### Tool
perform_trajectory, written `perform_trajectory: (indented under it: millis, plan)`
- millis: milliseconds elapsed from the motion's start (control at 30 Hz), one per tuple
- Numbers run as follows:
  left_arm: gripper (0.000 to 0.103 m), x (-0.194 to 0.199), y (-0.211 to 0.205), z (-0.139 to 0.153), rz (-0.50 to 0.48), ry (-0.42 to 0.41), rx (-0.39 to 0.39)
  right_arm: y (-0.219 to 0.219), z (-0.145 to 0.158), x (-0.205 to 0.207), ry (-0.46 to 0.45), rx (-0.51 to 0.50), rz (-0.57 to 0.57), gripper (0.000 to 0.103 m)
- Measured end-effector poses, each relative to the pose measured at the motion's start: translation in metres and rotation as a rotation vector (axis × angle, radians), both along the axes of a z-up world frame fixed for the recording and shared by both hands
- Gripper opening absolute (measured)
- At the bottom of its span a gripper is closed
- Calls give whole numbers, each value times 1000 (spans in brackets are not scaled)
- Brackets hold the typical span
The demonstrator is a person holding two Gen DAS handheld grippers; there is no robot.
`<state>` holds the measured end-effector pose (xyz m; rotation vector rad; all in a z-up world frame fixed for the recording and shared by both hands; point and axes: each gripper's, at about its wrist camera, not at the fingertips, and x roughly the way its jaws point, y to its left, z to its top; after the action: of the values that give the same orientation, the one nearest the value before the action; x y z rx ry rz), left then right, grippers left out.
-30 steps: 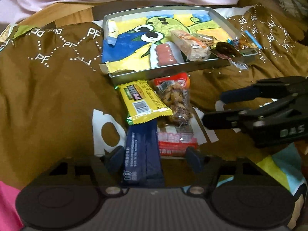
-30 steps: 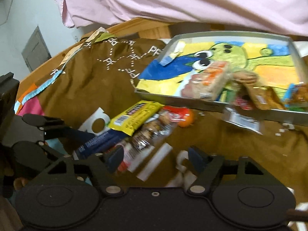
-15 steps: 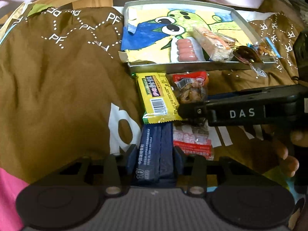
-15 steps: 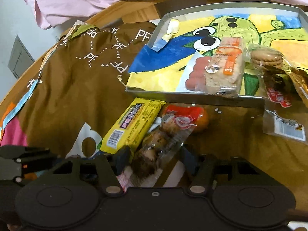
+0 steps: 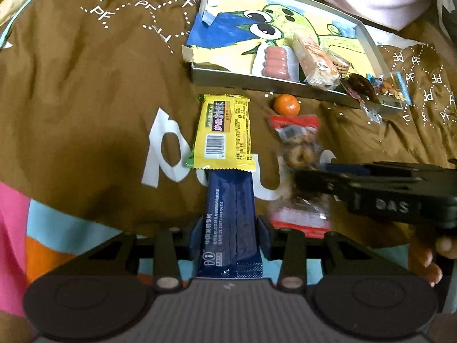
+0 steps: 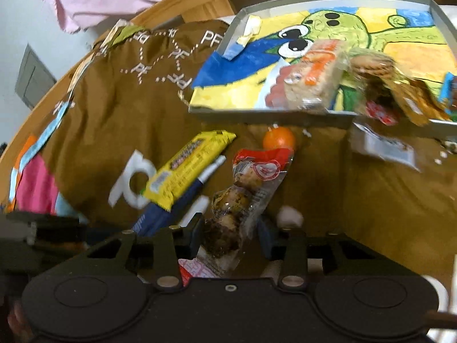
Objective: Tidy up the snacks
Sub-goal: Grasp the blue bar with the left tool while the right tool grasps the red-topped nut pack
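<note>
On the brown cloth [image 5: 85,85], the left gripper [image 5: 230,228] pinches a navy bar [image 5: 230,214] beneath a yellow bar [image 5: 225,134], while the right gripper [image 6: 230,234] clamps a clear cookie packet [image 6: 242,191]. An orange [image 5: 286,104] waits near the tray [image 5: 257,81]; several snacks are already inside, roughly half remain.

I see soft, even indoor light with weak shadows. The fisheye bends both views strongly at the dark corners. My right wrist view is smeared by motion blur; the left is sharper.
</note>
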<state>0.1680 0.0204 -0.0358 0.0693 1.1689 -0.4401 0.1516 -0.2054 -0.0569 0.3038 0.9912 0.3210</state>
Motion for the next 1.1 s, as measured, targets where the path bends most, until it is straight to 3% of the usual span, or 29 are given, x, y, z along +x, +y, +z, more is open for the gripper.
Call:
perform_trajectory:
  millis: [100,167,233,433,567,733,900,1100]
  plan:
    - [45,3,0,-1,-3,1,-2,-5,4,-10,-4,-8,-10,48]
    - [46,5,0,-1,0,-12,-10,-5,5,-13,-22,-33,-19,57]
    - [49,7,-2,-2,-7,-29,-6,-3,5,-12,-37,-39,-40,57]
    - [51,10,-14,-10,-66,-83,38,6,-14,4,-17,-22,-88,69]
    - [49,5,-19,-11,-111,-104,80,7,-17,4,-14,-60,-78,56]
    - [40,4,-17,-9,-116,-73,78,2,-13,-4,-7,-53,-79,50]
    - [39,-5,-11,-1,-94,6,12,1,-5,-19,-11,-71,-50,47]
    - [38,-18,-8,4,-79,124,-134,-3,7,-43,-12,-102,3,45]
